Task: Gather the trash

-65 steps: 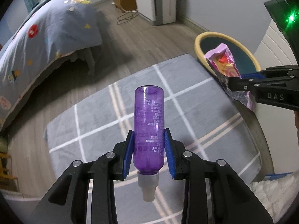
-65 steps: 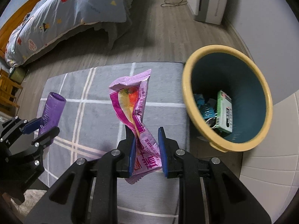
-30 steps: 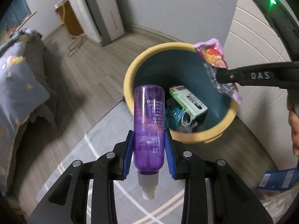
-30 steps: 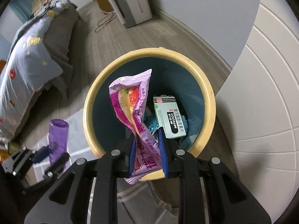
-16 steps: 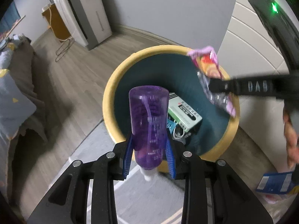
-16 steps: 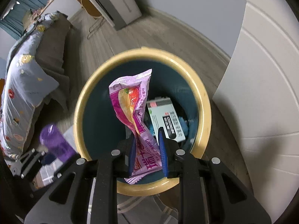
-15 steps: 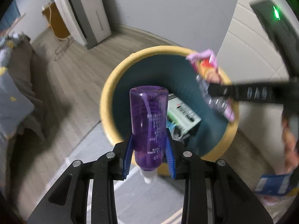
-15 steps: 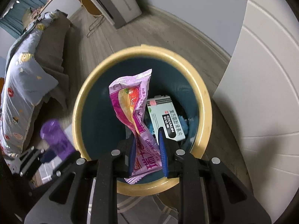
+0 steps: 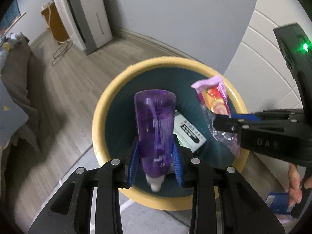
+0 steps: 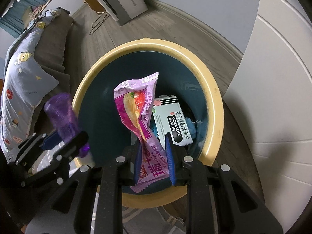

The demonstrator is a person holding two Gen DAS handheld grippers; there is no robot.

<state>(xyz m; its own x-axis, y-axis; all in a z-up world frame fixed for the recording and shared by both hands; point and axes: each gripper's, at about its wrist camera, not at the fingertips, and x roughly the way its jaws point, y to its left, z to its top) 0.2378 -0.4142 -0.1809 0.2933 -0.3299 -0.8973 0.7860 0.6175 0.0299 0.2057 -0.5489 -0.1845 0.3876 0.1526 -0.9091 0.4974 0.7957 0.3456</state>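
A teal bin with a yellow rim (image 9: 109, 95) (image 10: 214, 97) stands on the floor below both grippers. My left gripper (image 9: 155, 160) holds a purple bottle (image 9: 155, 128) cap-down over the bin's opening; its jaws look spread a little and the bottle is blurred. The bottle also shows in the right wrist view (image 10: 62, 115). My right gripper (image 10: 153, 160) is shut on a pink snack wrapper (image 10: 140, 115) over the bin. The wrapper shows in the left wrist view (image 9: 213, 105). A medicine box (image 10: 171, 120) and blue scraps lie inside the bin.
A white curved cabinet (image 10: 273, 89) stands right of the bin. A grey appliance (image 9: 85, 19) and cable sit by the far wall. A bed with a patterned duvet (image 10: 21, 81) is at left. A blue box (image 9: 276, 202) lies on the floor at right.
Both grippers have moved further over the bin's opening. The left jaws seem to have widened slightly and the purple bottle has slipped lower between them. The right gripper still holds the wrapper.
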